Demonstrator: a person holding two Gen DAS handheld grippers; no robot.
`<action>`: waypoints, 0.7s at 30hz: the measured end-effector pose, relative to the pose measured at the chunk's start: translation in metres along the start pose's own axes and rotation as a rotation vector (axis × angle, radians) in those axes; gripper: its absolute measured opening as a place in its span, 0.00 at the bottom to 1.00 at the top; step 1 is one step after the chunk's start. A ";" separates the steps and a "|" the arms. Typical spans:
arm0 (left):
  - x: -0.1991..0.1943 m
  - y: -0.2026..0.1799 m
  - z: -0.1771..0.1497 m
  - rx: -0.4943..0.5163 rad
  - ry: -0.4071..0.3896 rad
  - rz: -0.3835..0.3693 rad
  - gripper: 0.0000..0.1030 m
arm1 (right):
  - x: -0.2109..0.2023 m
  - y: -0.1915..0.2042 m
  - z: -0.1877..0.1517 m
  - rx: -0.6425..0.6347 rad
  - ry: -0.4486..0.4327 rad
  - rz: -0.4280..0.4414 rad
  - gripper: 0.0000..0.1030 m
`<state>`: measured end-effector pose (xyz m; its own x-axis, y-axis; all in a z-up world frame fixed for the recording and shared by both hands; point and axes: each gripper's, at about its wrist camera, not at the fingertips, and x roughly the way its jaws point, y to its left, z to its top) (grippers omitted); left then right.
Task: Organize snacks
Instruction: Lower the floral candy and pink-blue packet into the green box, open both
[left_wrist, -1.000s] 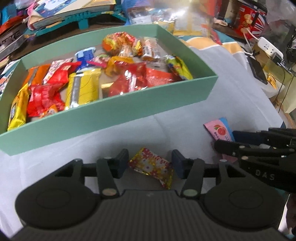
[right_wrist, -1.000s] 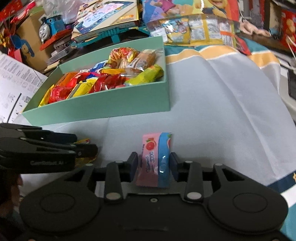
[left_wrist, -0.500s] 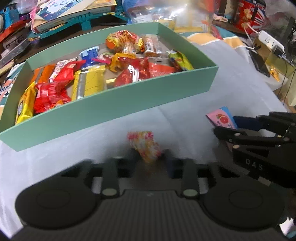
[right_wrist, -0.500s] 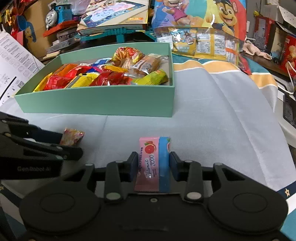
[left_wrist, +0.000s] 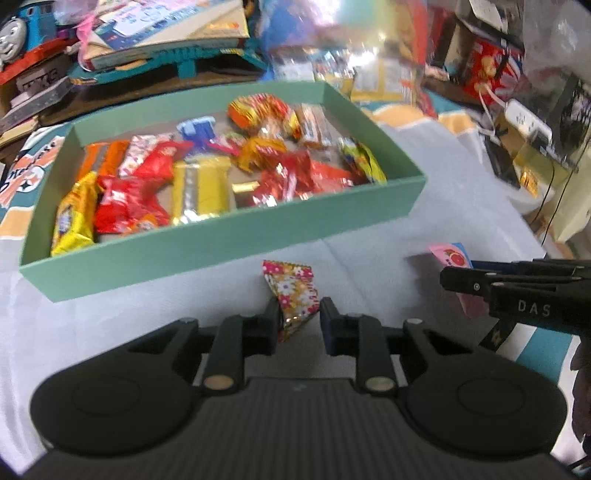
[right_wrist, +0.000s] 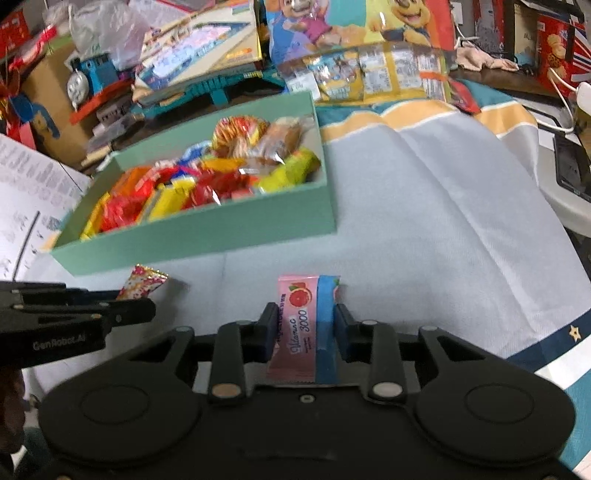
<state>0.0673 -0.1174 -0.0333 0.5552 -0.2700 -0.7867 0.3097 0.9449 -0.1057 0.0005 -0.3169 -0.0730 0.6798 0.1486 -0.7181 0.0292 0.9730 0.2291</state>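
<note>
My left gripper is shut on a floral red and gold snack packet and holds it above the cloth, just in front of the green box. My right gripper is shut on a pink and blue vitamin C packet, also lifted. The box is full of mixed wrapped snacks. The floral packet and the left gripper show at the left of the right wrist view. The pink packet and the right gripper show at the right of the left wrist view.
A pale grey cloth covers the table. Books, a toy train and packaged goods are piled behind the box. A printed paper sheet lies to the left. A power strip and cables sit at the far right.
My left gripper closed on the floral packet and lifted it off the cloth. My right gripper lifted the pink packet. Both moved closer to the box.
</note>
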 end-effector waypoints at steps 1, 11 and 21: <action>-0.005 0.003 0.002 -0.008 -0.011 -0.002 0.22 | -0.003 0.002 0.004 0.000 -0.008 0.009 0.30; -0.034 0.057 0.028 -0.108 -0.100 0.034 0.22 | -0.015 0.029 0.047 -0.026 -0.072 0.062 0.30; -0.015 0.099 0.081 -0.138 -0.118 0.058 0.22 | 0.016 0.032 0.102 0.059 -0.090 0.078 0.30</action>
<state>0.1520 -0.0346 0.0175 0.6581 -0.2269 -0.7179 0.1704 0.9737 -0.1515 0.0871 -0.3010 -0.0102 0.7449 0.2040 -0.6353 0.0150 0.9467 0.3217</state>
